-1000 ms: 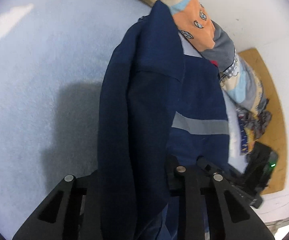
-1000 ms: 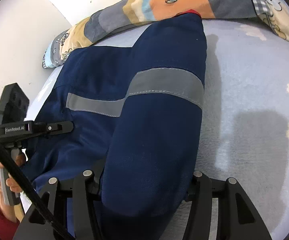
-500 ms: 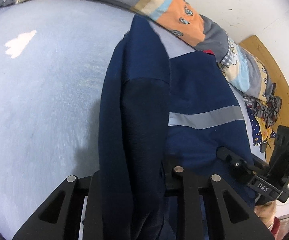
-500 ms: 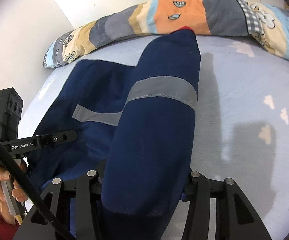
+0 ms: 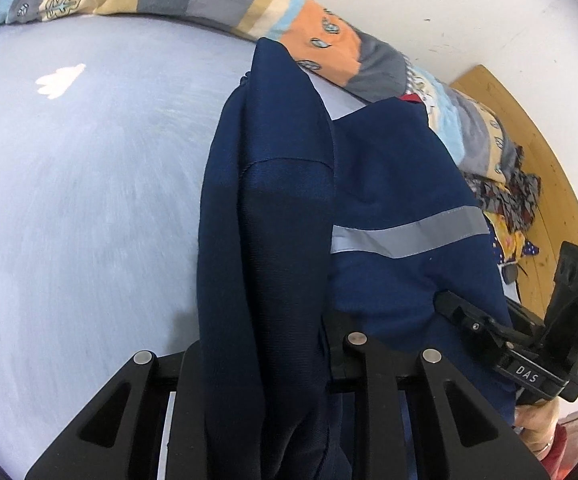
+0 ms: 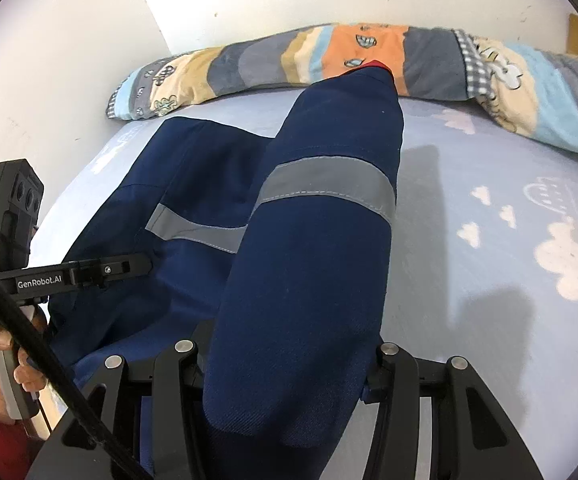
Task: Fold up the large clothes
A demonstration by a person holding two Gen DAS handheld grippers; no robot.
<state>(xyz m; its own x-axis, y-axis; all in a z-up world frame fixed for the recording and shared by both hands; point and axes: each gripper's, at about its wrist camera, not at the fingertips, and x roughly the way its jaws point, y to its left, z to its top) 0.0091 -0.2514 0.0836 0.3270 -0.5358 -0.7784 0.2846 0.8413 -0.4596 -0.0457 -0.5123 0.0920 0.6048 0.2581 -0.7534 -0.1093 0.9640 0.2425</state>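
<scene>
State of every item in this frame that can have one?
Navy work garment: held up at both ends, far part on the bed.
Left gripper: shut on the garment.
Right gripper: shut on the garment.
Striped blanket: bunched along the wall.

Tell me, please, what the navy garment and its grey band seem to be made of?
Navy garment: apparently a sturdy woven workwear cloth, matt; fine diagonal ribs show near the gripper. Grey band: probably reflective tape, smoother and slightly shiny, stitched along both edges. The exact fibre cannot be told.

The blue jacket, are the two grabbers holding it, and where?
Yes. The left gripper and right gripper each pinch a fold of the navy jacket near its closest edge.
</scene>
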